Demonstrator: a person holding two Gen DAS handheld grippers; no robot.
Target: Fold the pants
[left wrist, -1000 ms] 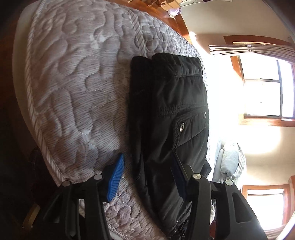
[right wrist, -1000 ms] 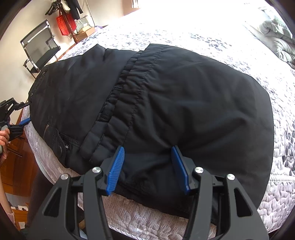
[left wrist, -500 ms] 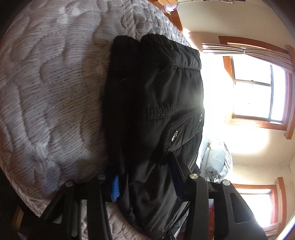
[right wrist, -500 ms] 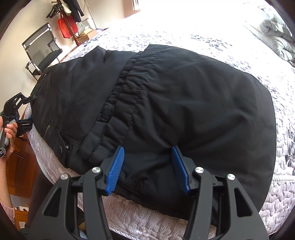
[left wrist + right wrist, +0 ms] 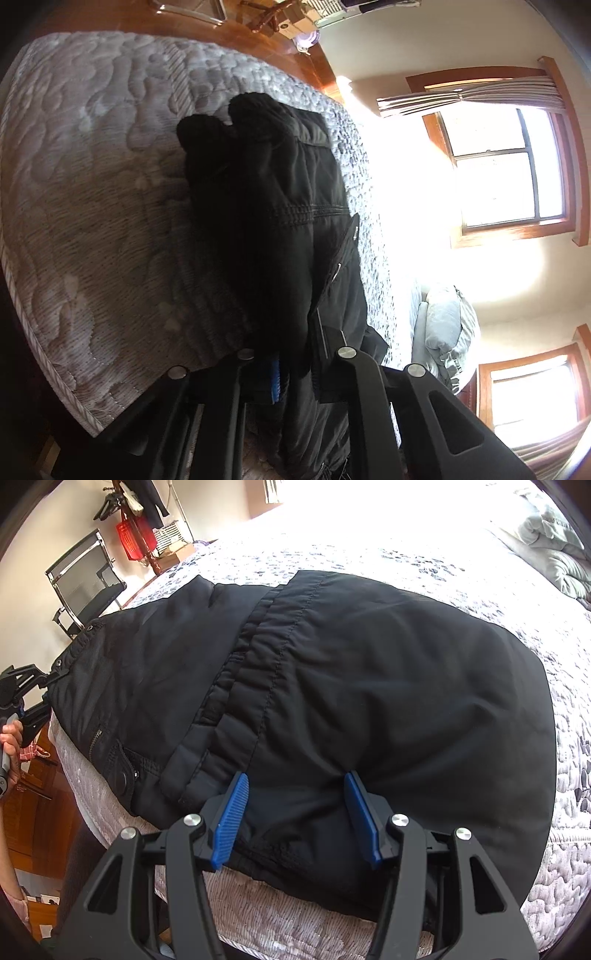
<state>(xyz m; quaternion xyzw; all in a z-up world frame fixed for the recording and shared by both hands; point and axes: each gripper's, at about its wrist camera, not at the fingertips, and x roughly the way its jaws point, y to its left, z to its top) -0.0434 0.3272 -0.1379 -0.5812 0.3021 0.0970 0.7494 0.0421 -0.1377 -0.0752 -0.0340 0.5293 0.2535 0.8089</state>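
Note:
Black padded pants (image 5: 332, 686) lie folded across the quilted bed, one layer over another with an elastic waistband seam running down the middle. My right gripper (image 5: 295, 812) is open, its blue pads (image 5: 231, 823) resting on the near edge of the pants. In the left wrist view the pants (image 5: 266, 221) stretch away from me and my left gripper (image 5: 295, 369) is shut on the pants' end at the mattress edge, cloth bunched over the blue pad (image 5: 274, 380). The left gripper also shows far left in the right wrist view (image 5: 26, 698).
The grey quilted mattress (image 5: 96, 221) has a corded edge near me. A pillow (image 5: 443, 332) and bright windows (image 5: 509, 184) lie beyond. A chair (image 5: 85, 583), red basket (image 5: 131, 539) and wooden floor stand left of the bed. Grey bedding (image 5: 546, 535) is at the far right.
My left gripper moved in over the pants' end and closed on the cloth, which now bunches up between the fingers. The right gripper stayed open in place.

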